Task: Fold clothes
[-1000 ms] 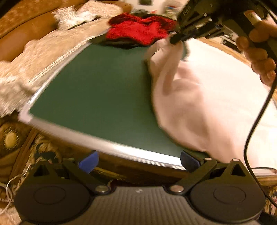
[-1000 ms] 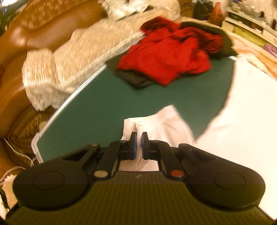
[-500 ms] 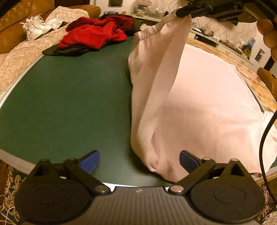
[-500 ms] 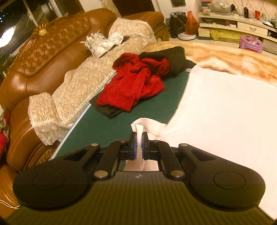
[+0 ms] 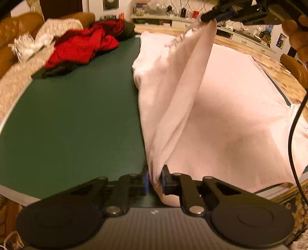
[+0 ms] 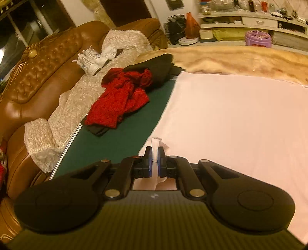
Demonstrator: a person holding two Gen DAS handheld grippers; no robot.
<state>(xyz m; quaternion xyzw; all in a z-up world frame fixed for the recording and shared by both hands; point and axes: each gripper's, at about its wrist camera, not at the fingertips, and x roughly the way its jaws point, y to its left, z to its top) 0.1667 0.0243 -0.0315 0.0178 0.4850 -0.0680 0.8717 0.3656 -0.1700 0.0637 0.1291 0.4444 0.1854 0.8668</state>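
Note:
A large pale pink garment (image 5: pixel 231 107) lies spread over the right half of the green table (image 5: pixel 77 119). Its left edge is lifted into a long hanging fold (image 5: pixel 181 92). My left gripper (image 5: pixel 154 177) is at the near end of that fold; its jaws are closing, and the blue pads pinch the cloth between them. At the fold's far end my right gripper (image 5: pixel 212 17) holds the cloth up. In the right wrist view the right gripper (image 6: pixel 154 160) is shut on a white-pink hem (image 6: pixel 155 143), above the flat garment (image 6: pixel 240 125).
A red garment (image 6: pixel 119 103) lies crumpled on a black one (image 6: pixel 156 67) at the table's far left corner. A brown leather sofa (image 6: pixel 38 77) with a cream throw and white shoes (image 6: pixel 92 59) runs along the left. A black cable (image 5: pixel 292 134) hangs at the right.
My left gripper moved right to the fold's near end and shut on it. My right gripper rose and moved right with the cloth's corner, stretching the fold.

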